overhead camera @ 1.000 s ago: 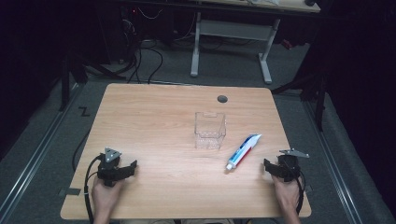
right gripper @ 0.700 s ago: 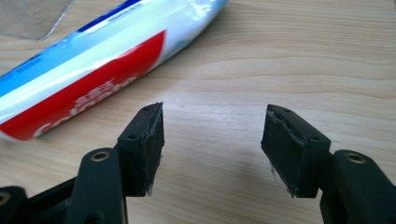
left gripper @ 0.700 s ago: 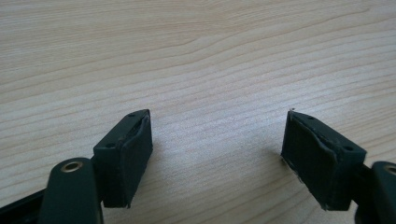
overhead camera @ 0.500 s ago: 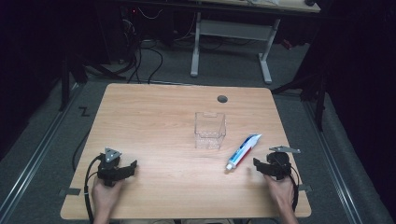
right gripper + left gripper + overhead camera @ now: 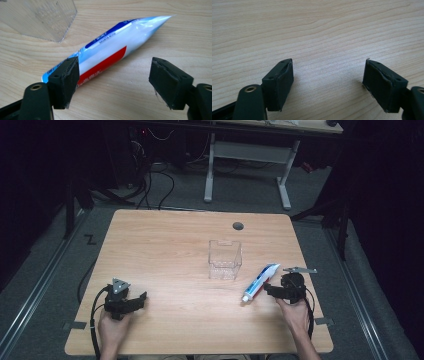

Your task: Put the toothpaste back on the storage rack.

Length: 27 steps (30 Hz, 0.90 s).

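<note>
A white, blue and red toothpaste tube (image 5: 260,282) lies slantwise on the wooden table (image 5: 165,245), right of the middle. My right gripper (image 5: 268,289) sits just right of the tube's near end and points left at it. In the right gripper view the tube (image 5: 107,53) lies just ahead of my right gripper (image 5: 113,80). Its jaws have just been opening and stand open; one jaw covers the tube's lower end, and neither pad presses on it. My left gripper (image 5: 141,300) rests near the front left. In its own view my left gripper (image 5: 328,80) is open over bare wood.
A clear plastic box (image 5: 225,260) stands upright near the table's middle, just beyond the tube, and its corner (image 5: 37,17) shows in the right gripper view. A round cable hole (image 5: 238,226) sits near the far edge. A desk frame (image 5: 247,165) and cables lie behind.
My right gripper has moved left and a little up from the table's right edge, up to the tube's near end. The left gripper and the tube have stayed put.
</note>
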Available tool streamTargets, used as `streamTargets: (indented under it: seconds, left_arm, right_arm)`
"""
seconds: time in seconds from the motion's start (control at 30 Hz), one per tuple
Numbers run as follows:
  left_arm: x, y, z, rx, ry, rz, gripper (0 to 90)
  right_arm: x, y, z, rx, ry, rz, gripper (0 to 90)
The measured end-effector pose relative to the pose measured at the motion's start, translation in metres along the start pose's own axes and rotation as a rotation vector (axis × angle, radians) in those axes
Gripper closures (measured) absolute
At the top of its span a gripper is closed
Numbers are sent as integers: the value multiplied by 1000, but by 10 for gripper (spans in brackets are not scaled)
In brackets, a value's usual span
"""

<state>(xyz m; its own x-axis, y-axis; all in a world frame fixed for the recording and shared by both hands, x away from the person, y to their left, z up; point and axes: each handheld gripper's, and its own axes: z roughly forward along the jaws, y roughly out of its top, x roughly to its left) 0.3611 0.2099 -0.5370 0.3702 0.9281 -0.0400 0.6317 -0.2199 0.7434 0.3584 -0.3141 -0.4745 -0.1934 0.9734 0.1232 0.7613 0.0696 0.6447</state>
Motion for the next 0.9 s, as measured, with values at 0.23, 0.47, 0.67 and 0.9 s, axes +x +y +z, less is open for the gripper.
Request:
streamTargets:
  seconds: [0.23,0.47,0.67,0.9]
  left_arm:
    - [0,0,0,0,-1,0,251]
    - [0,0,0,-2,0,-2,254]
    - [0,0,0,4,0,3,253]
    - [0,0,0,2,3,5,252]
  right_arm:
    - [5,18,9,42,-12,3,180]
    - [10,31,23,91,-27,12,139]
    - [7,34,37,140,-23,59,114]
    - [5,37,46,164,-28,69,111]
